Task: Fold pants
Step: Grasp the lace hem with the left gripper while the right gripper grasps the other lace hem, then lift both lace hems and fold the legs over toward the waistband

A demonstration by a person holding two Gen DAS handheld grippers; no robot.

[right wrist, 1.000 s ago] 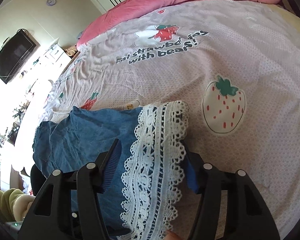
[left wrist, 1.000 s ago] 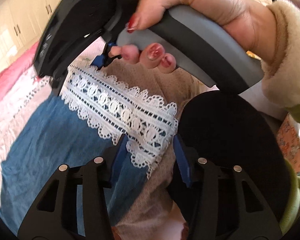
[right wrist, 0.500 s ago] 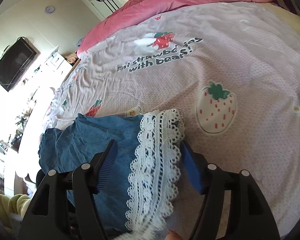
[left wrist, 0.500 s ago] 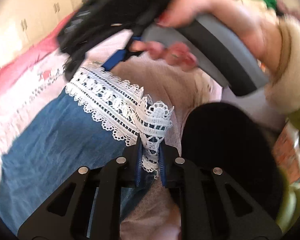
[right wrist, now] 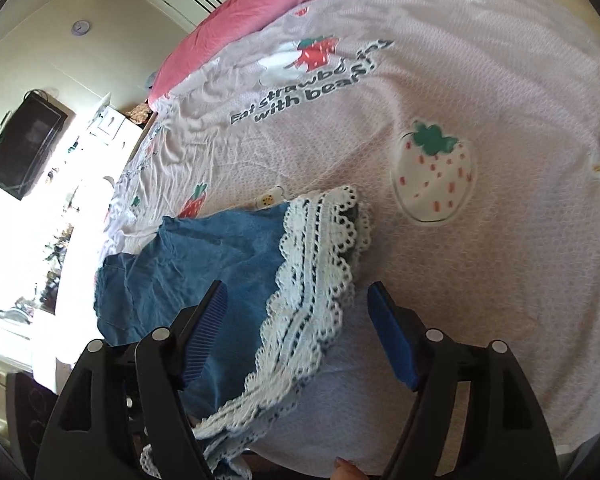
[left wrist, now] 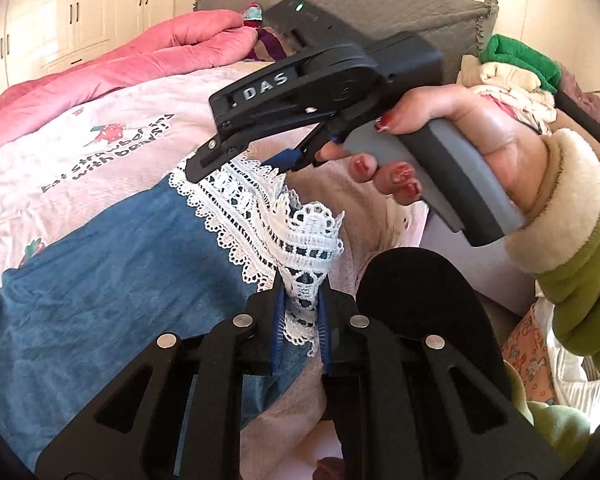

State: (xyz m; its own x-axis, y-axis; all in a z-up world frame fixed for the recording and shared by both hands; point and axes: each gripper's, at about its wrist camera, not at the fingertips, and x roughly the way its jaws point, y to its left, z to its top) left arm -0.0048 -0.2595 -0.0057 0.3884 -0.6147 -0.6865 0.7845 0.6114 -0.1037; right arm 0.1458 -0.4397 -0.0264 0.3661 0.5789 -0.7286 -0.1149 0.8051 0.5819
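Blue denim pants with a white lace hem lie on the pink strawberry bedsheet. My left gripper is shut on the near corner of the lace hem and holds it a little raised. My right gripper shows in the left wrist view above the far end of the hem, held by a hand with red nails. In the right wrist view the right gripper is open, its blue pads either side of the lace hem, with the denim to the left.
A pink duvet lies along the far side of the bed. A black round cushion sits at the bed's edge on the right. Folded clothes are stacked by the grey headboard. A wall television hangs at far left.
My left gripper closed on the lace hem corner and lifted it. The right gripper stayed open and drew back slightly above the hem.
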